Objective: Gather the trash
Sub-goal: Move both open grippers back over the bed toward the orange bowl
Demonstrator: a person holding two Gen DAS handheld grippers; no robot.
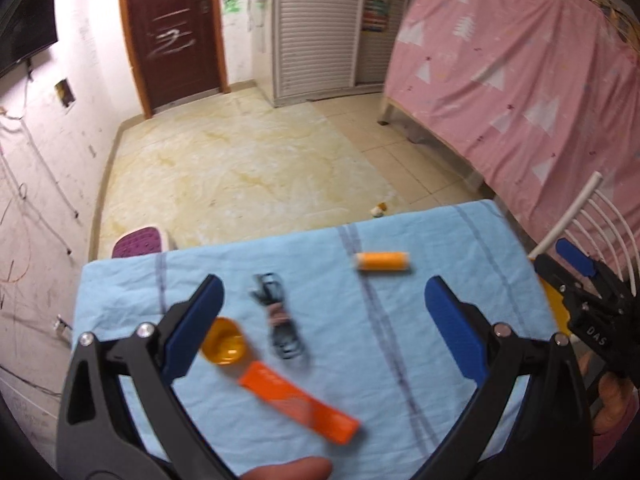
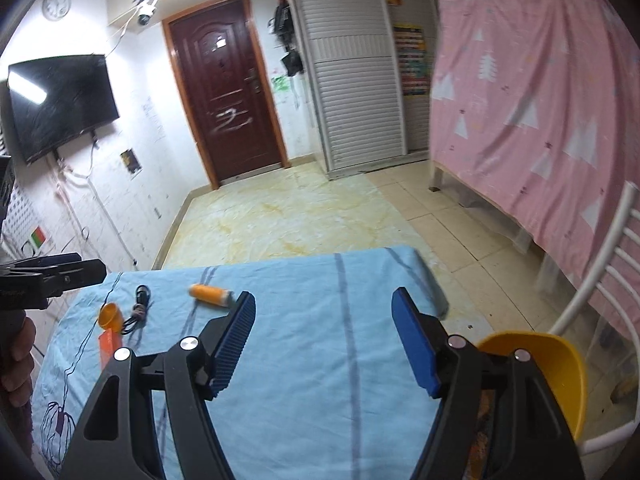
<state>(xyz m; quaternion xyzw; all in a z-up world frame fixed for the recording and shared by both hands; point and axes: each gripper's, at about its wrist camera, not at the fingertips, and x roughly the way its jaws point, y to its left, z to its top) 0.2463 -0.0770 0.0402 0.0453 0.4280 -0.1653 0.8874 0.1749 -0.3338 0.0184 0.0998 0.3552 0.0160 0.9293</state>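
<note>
On the light blue cloth (image 1: 360, 360) lie an orange box (image 1: 298, 404), a small orange cup (image 1: 224, 342), a bundled dark cable (image 1: 280, 324) and an orange roll (image 1: 382, 262). My left gripper (image 1: 324, 320) is open and empty above the cup, cable and box. My right gripper (image 2: 324, 324) is open and empty over bare cloth (image 2: 320, 380), right of the orange roll (image 2: 210, 296); the cup (image 2: 110, 316), cable (image 2: 138, 312) and box (image 2: 108, 346) lie farther left. A yellow bin (image 2: 552, 372) stands at the table's right edge.
A white chair (image 2: 600, 300) stands right of the table beside a pink-curtained bed (image 2: 540, 120). A purple stool (image 1: 142, 242) sits beyond the table's far left corner. A small scrap (image 1: 378, 210) lies on the floor. The right gripper also shows in the left wrist view (image 1: 580, 276).
</note>
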